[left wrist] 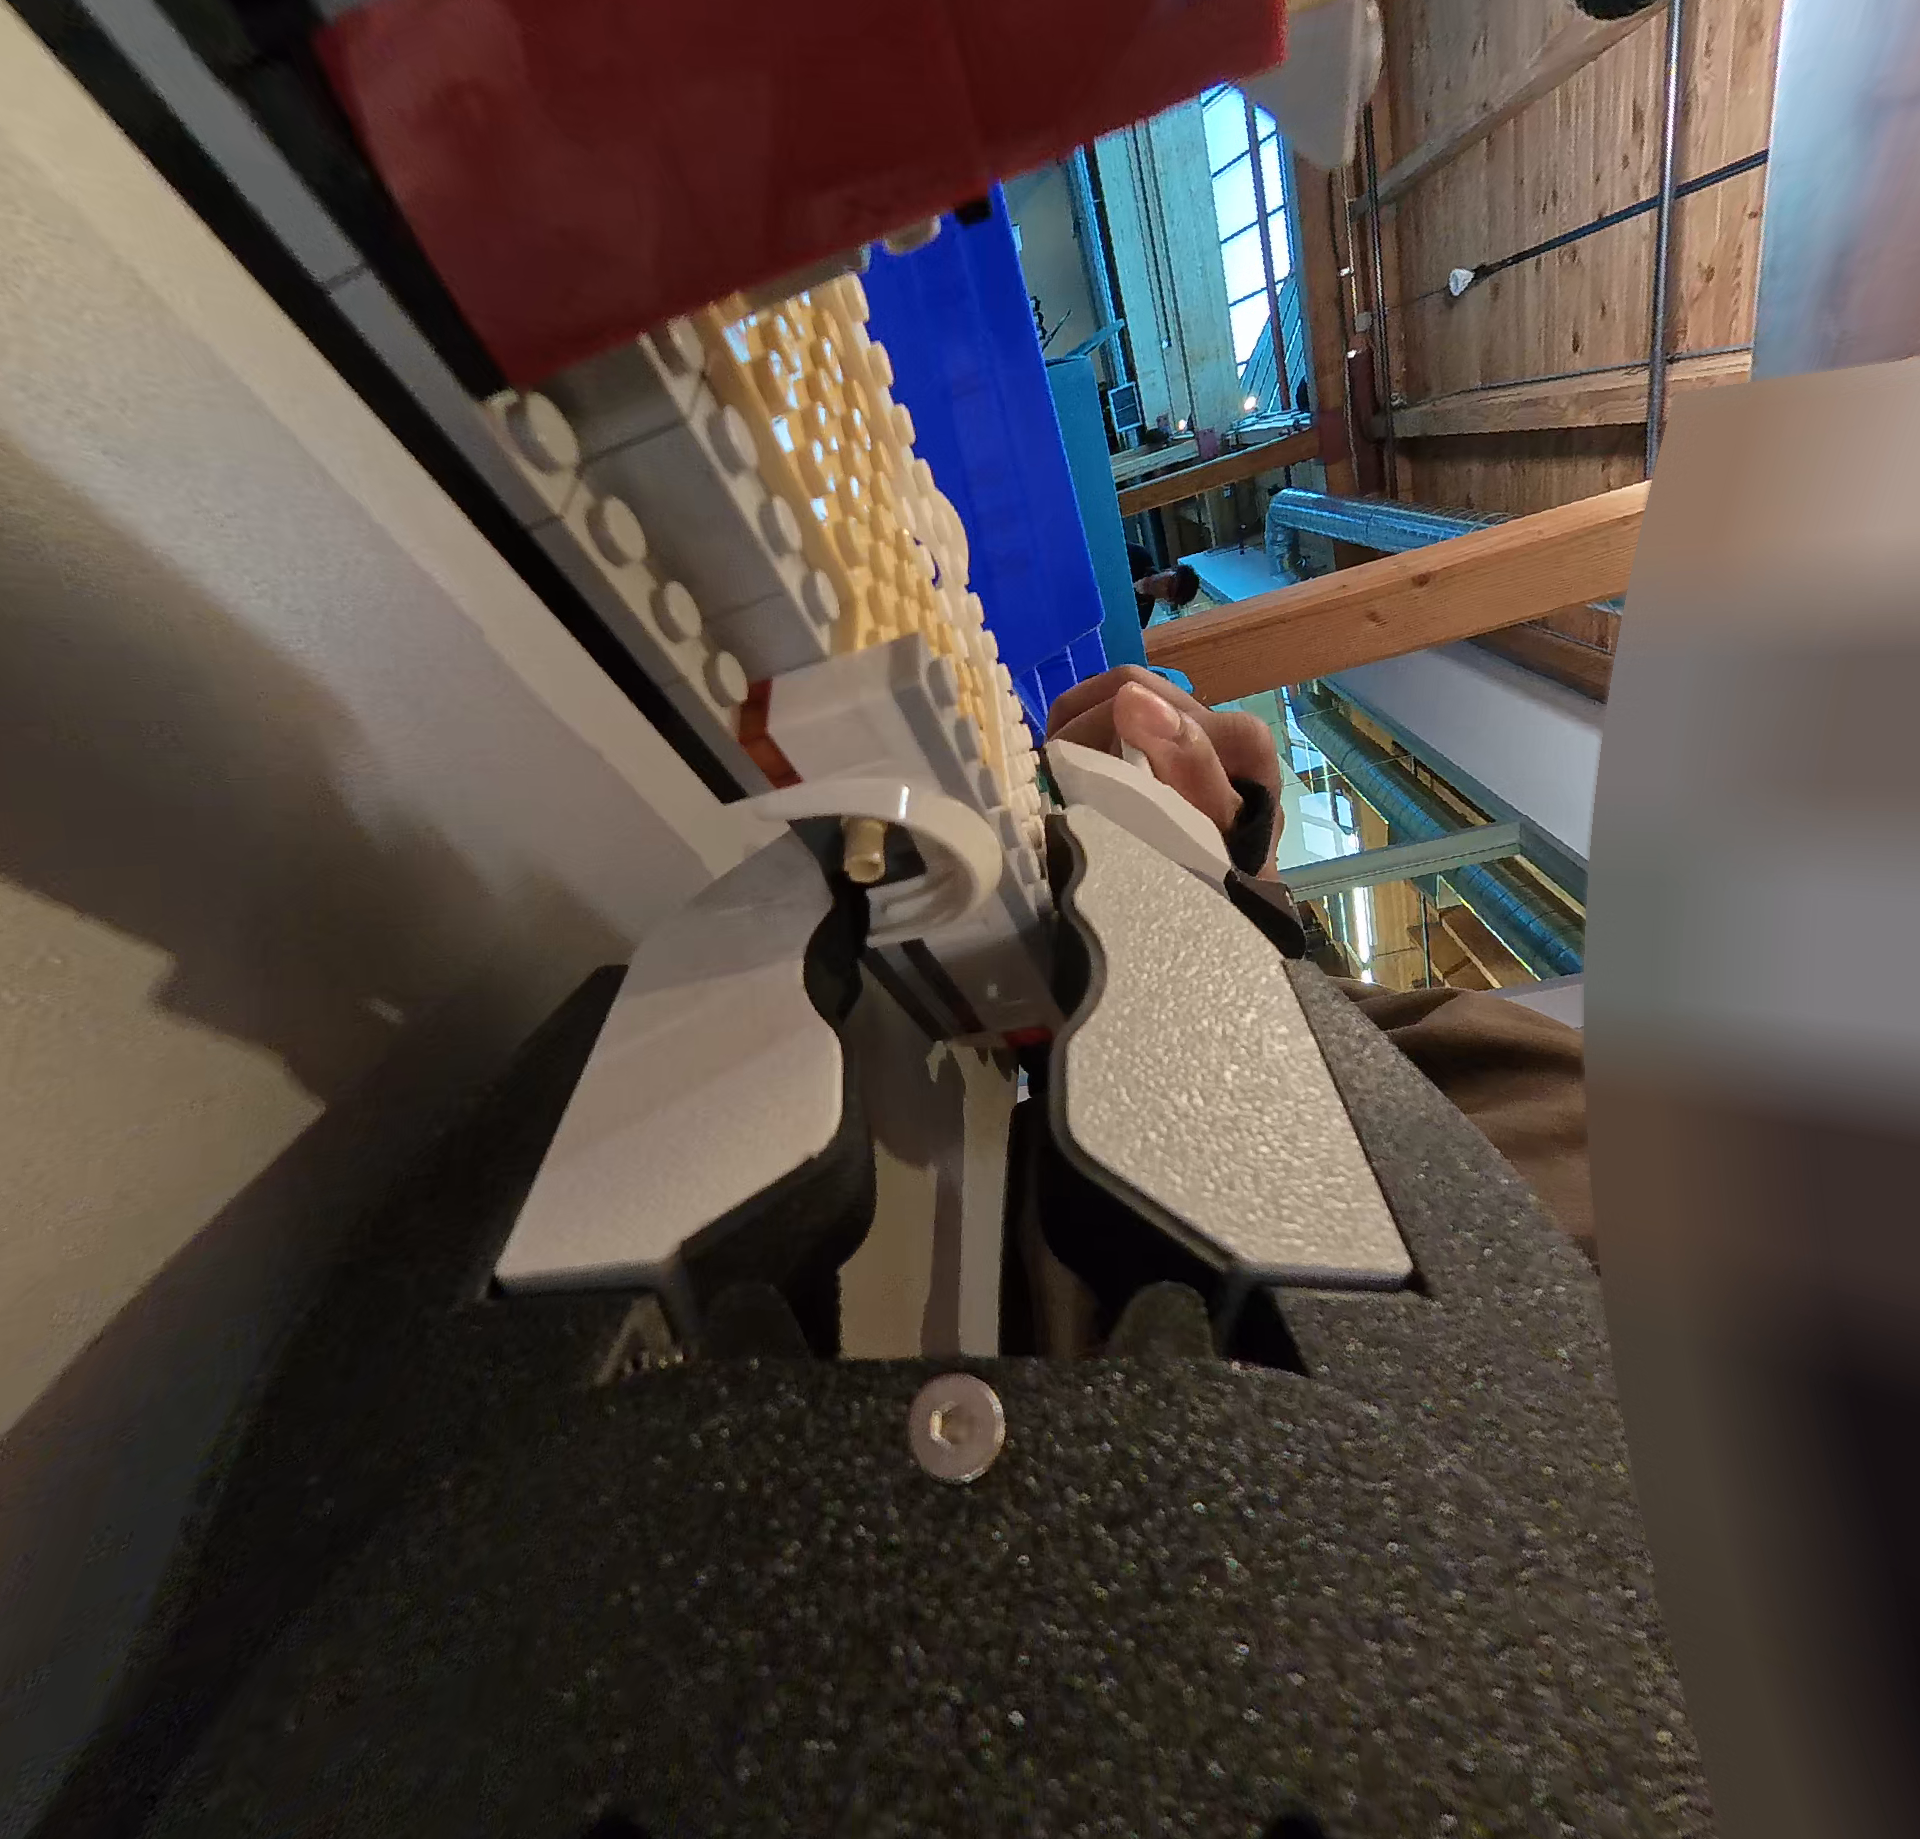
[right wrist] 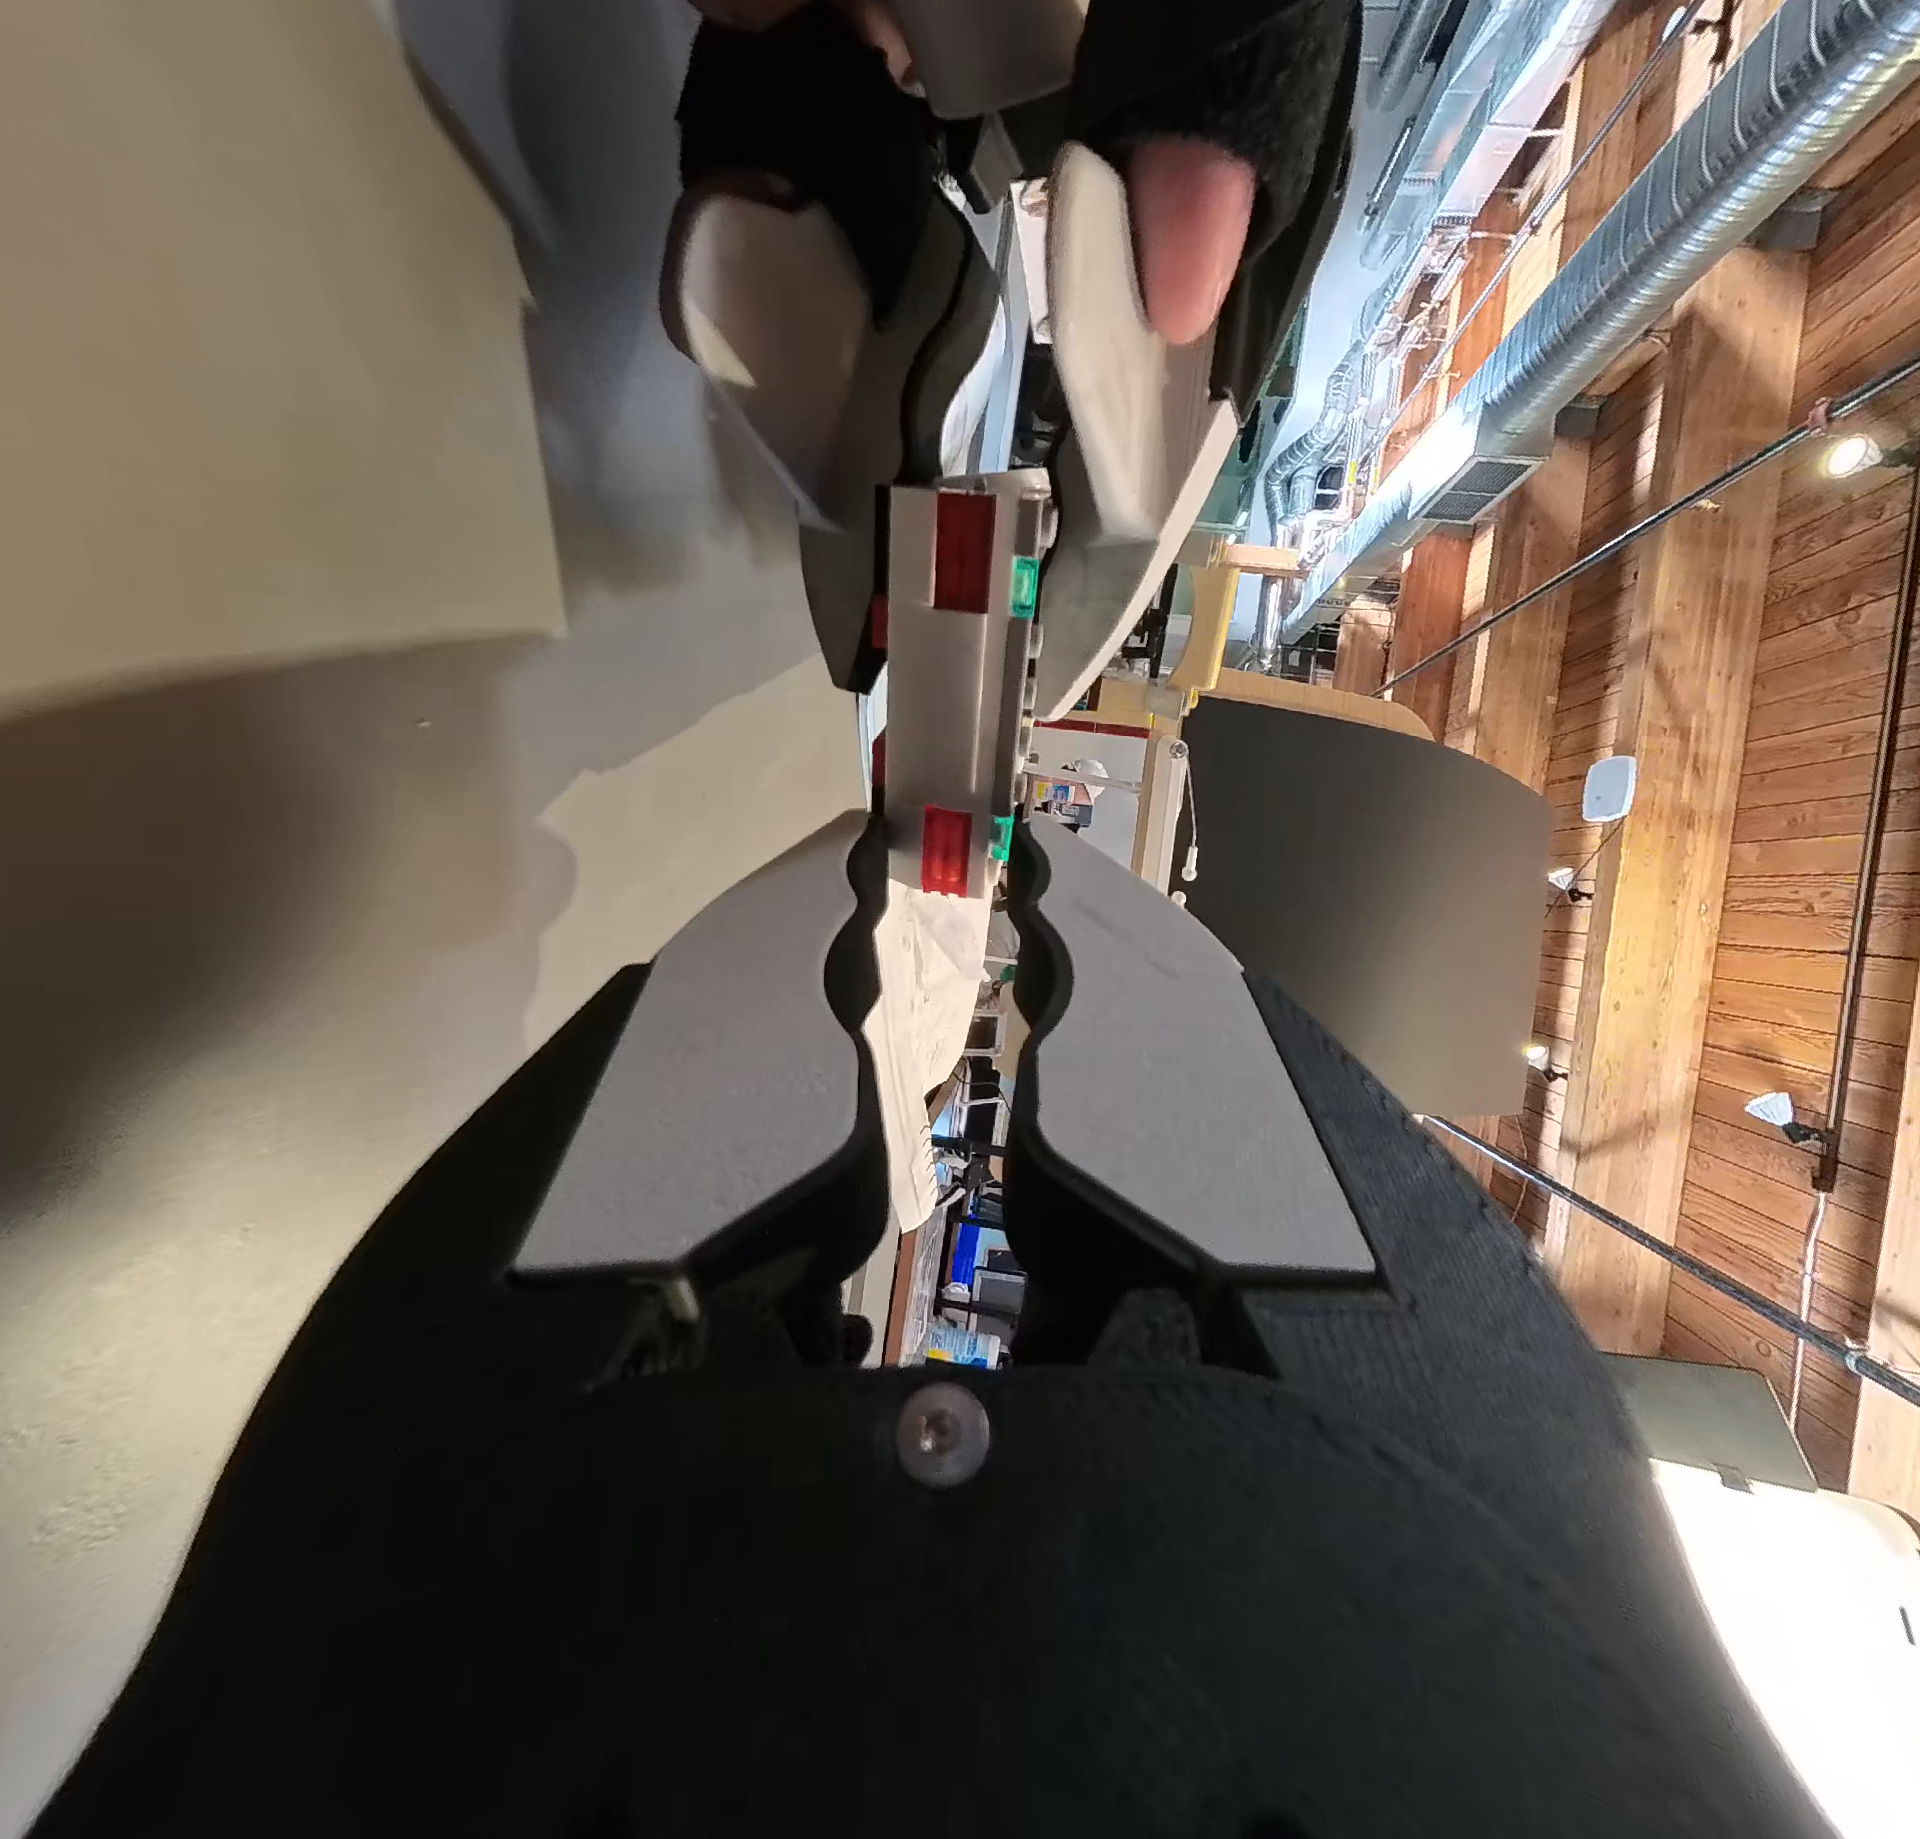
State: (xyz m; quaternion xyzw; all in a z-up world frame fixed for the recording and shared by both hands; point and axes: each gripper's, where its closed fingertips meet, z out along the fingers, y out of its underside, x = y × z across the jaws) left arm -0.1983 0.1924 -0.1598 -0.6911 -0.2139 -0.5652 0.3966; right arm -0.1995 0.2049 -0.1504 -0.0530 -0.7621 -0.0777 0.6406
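Both grippers grip one brick-built model from opposite ends. In the left wrist view the model (left wrist: 727, 501) has grey studded bricks, a tan studded plate and a big red block (left wrist: 810, 127). My left gripper (left wrist: 956, 906) is shut on its grey end, by a white arch piece (left wrist: 935, 844). The right gripper's finger (left wrist: 1132, 802) and a hand (left wrist: 1174, 740) lie just beyond. In the right wrist view my right gripper (right wrist: 945, 854) is shut on the end of the model's grey bar (right wrist: 940, 688), on its red (right wrist: 943, 849) and green pieces. The left gripper (right wrist: 966, 553) clamps the bar's far end, held by a black-gloved hand (right wrist: 1226, 75).
A cream tabletop (left wrist: 208, 439) runs along the left of both views. A blue bin (left wrist: 987, 439) stands behind the model. A dark curved panel (right wrist: 1351, 906), wooden walls (right wrist: 1766, 750) and metal ducts (right wrist: 1662, 231) lie far off. A crumpled white sheet (right wrist: 935, 989) shows between my right fingers. Less than 4 cm separates the two grippers' tips.
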